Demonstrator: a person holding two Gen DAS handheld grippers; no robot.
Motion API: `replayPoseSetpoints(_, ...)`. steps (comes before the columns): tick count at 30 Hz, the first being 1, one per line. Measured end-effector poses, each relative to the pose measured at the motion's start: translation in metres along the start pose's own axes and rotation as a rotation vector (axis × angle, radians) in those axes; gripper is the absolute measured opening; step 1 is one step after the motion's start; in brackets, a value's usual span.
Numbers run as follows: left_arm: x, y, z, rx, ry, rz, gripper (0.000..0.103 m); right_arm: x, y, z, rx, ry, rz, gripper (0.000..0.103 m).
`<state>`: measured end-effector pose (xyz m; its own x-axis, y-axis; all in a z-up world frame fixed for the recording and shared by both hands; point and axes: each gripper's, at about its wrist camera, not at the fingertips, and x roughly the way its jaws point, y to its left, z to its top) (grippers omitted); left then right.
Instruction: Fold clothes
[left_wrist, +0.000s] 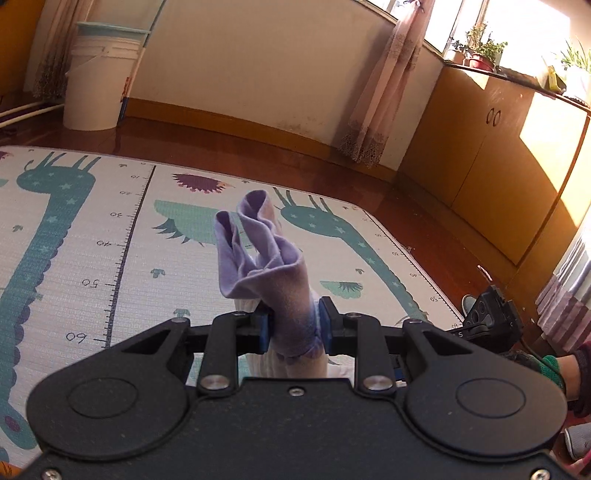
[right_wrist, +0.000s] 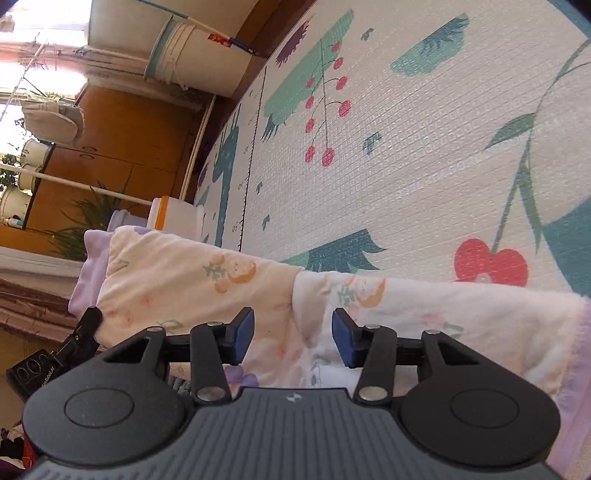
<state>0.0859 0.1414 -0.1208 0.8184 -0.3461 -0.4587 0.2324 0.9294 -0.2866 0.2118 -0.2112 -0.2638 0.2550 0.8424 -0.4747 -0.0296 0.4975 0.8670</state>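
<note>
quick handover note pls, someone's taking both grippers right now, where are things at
Left gripper: shut on the garment's purple trim, bunched and lifted above the play mat.
Right gripper: open, fingers either side of a ridge in the floral garment, not gripping.
Done: one edge picked up.
Left: no neat fold visible yet; right needs a grip, then fold and lay flat on the mat.

Mat (left_wrist: 122, 236) ruler (30, 40, 50, 60)
</note>
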Motion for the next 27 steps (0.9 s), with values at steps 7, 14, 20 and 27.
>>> replayPoseSetpoints(7, 0.035, -0.097, -0.017, 0.354, -0.013, -0.041, 0.023, -0.070, -0.036, -0.003, 0.117, -0.118, 0.014, 0.054)
replayPoseSetpoints(14, 0.080, -0.170, -0.077, 0.719, 0.011, -0.069, 0.021, -0.108, -0.059, -0.007, 0.209, -0.192, 0.120, 0.061)
replayPoseSetpoints(20, 0.120, -0.203, -0.129, 0.944, 0.045, -0.025, 0.020, -0.106, -0.070, -0.007, 0.258, -0.173, 0.180, 0.069)
replayPoseSetpoints(27, 0.137, -0.224, -0.179, 1.162, 0.052, -0.012, 0.019, -0.085, -0.067, -0.019, 0.193, -0.085, 0.114, 0.070)
